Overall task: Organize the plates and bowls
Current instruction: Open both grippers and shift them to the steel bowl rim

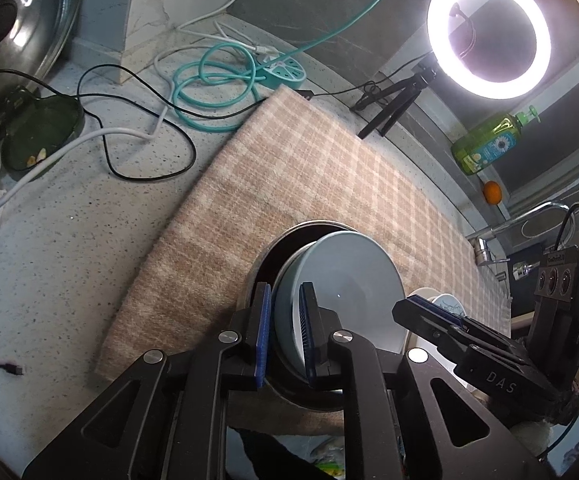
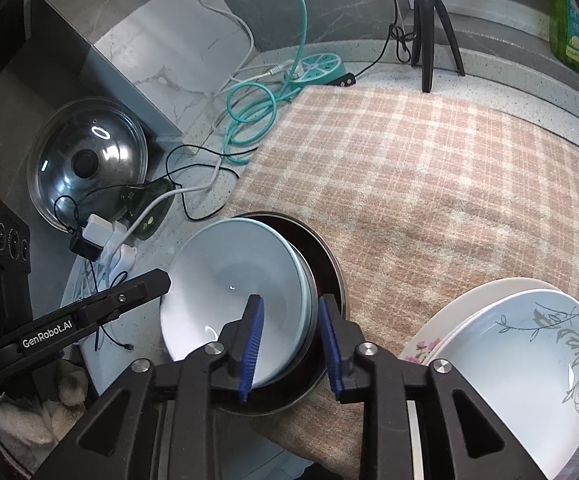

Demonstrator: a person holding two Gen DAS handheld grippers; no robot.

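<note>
A pale blue bowl [image 1: 349, 280] [image 2: 229, 272] stands tilted in a dark red plate with a metal rim [image 1: 289, 237] [image 2: 339, 276] on a checked cloth [image 1: 329, 160]. My left gripper [image 1: 286, 289] straddles the bowl's left rim, its blue pads only slightly apart around the wall. My right gripper [image 2: 290, 300] straddles the opposite rim, one pad inside the bowl and one outside, with a clear gap. Each gripper also shows in the other's view: the right gripper [image 1: 429, 312] and the left gripper [image 2: 161, 278]. A leaf-patterned plate [image 2: 529, 360] leans on a pink-flowered plate [image 2: 419, 346] at the right.
On the speckled counter lie a teal power strip [image 1: 285, 74] with coiled cables, a glass lid [image 2: 85, 160] and a dark green dish [image 1: 41, 132]. A ring light [image 1: 489, 36] on a tripod [image 2: 429, 32], a green soap bottle [image 1: 489, 140], an orange [image 1: 492, 192] and a tap [image 1: 485, 252] stand behind.
</note>
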